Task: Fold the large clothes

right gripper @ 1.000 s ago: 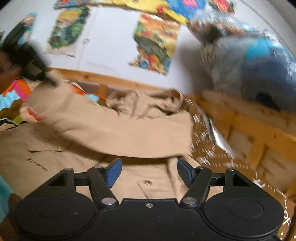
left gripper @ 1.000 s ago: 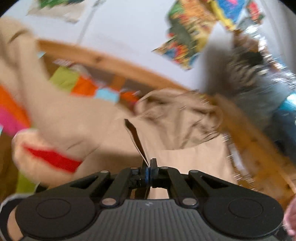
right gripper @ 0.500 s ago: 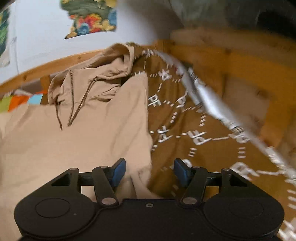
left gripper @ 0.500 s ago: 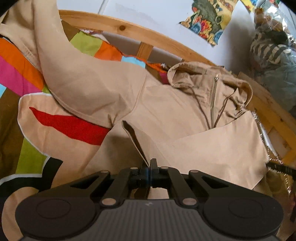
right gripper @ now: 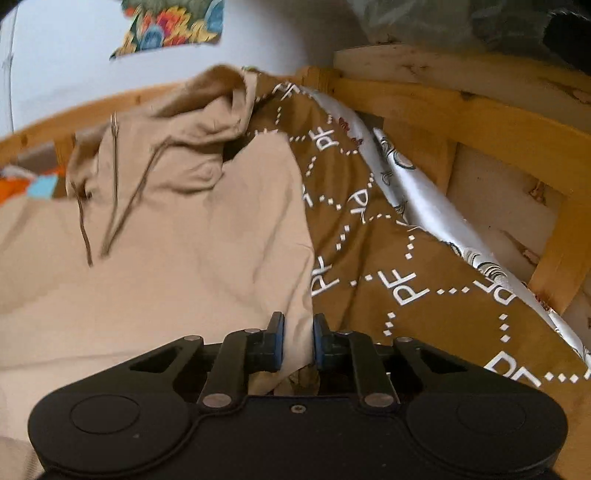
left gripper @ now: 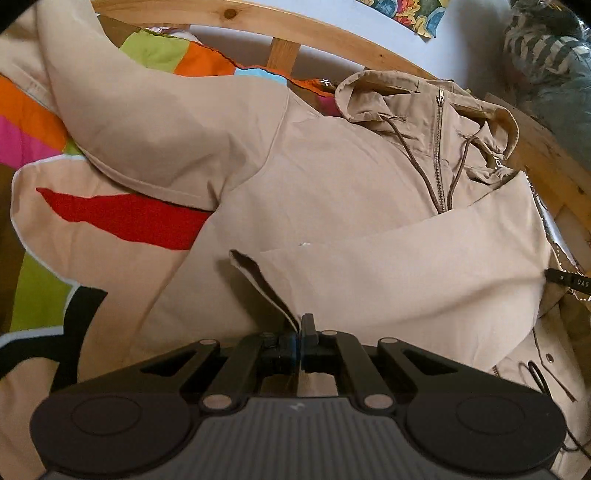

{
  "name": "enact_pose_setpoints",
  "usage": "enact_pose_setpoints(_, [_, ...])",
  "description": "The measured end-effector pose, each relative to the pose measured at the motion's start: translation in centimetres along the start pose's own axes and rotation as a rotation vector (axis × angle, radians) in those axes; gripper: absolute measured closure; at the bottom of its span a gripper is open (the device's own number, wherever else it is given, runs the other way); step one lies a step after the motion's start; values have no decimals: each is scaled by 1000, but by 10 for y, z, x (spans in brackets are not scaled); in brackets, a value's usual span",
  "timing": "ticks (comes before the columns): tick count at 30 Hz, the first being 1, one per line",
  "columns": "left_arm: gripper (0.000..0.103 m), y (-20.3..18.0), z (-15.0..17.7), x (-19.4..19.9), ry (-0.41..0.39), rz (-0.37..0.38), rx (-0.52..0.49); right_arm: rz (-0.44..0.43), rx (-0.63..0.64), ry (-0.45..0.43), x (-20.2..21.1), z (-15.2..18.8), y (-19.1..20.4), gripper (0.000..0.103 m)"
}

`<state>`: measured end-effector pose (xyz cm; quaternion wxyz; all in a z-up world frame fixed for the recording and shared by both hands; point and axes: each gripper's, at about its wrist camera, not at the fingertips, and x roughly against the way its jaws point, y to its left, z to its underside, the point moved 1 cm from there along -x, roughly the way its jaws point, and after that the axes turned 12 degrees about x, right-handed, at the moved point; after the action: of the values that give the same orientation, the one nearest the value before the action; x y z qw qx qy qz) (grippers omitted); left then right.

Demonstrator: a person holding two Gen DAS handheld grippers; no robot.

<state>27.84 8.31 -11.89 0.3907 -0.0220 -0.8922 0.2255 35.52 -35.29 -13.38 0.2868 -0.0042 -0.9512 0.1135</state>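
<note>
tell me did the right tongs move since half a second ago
Yes. The right tongs closed in on the beige jacket edge, while the wooden bed frame stayed nearly put.

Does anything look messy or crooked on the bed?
Yes. The jacket isn't flat: its hood is bunched against the wooden frame, and one sleeve sticks out sideways over the colourful blanket. Nothing looks torn or spilled.

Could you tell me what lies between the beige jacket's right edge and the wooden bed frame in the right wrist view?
Between the beige jacket and the wooden bed frame lie a brown "PF"-patterned cover and a white patterned strip.
</note>
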Motion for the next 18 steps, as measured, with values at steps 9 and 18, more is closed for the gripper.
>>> enact_pose_setpoints(9, [41,5,-22,60,-77,-23,59,-4,1,-97,39,9,8,45])
enact_pose_setpoints(18, [26,85,-104,142,-314,-360,25,-154,104,-240,108,28,61,8])
